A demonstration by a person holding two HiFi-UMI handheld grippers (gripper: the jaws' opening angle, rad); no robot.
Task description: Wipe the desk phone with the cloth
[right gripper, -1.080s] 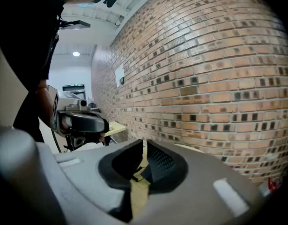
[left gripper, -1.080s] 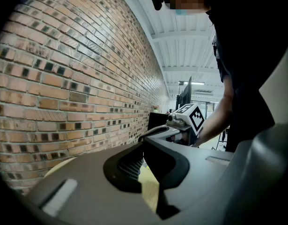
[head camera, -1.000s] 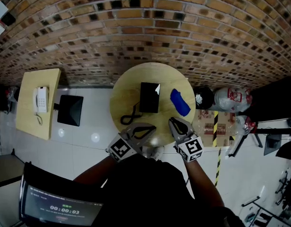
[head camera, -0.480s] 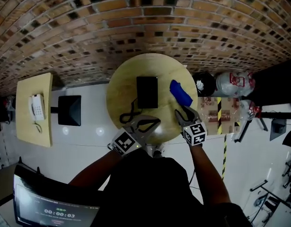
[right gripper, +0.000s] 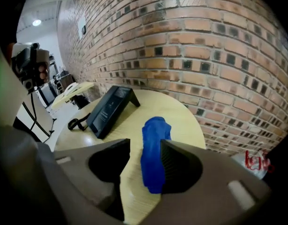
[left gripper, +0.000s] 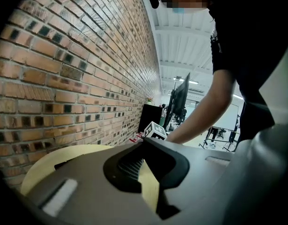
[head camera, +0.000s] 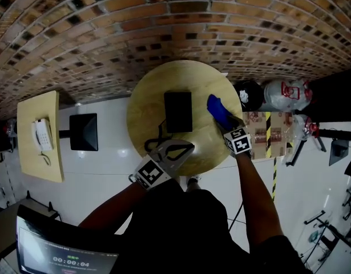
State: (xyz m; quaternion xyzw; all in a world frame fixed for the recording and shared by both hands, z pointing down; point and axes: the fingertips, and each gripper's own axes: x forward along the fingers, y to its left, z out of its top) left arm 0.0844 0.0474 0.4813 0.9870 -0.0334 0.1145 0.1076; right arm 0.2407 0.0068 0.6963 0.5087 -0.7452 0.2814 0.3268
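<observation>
As the right claw [right gripper: 144, 149], its jaws just opening, straddled the unpinched blue cloth [right gripper: 155, 125] on the desk [right gripper: 183, 118], it needed to close low on the bunched middle before reaching the phone [right gripper: 111, 109] beyond.

— How many tables are there?
— Two: a round table [head camera: 146, 104] in the middle and a rectangular table [head camera: 35, 110] at the left.
— And phones?
— Also two. One black phone [head camera: 178, 111] is on the round table, and one white phone [head camera: 41, 135] is on the left one.
— Cloths?
— One blue cloth [head camera: 215, 104], right of the black phone. One looped black cord [head camera: 155, 141] lies nearer, toward the left.
— Anything beside the tables?
— One black square seat [head camera: 84, 131] between them. At the right are two bags, a black bag [head camera: 249, 94] and a clear bag [head camera: 283, 93]. There is one screen [head camera: 67, 257] at the near left.
</observation>
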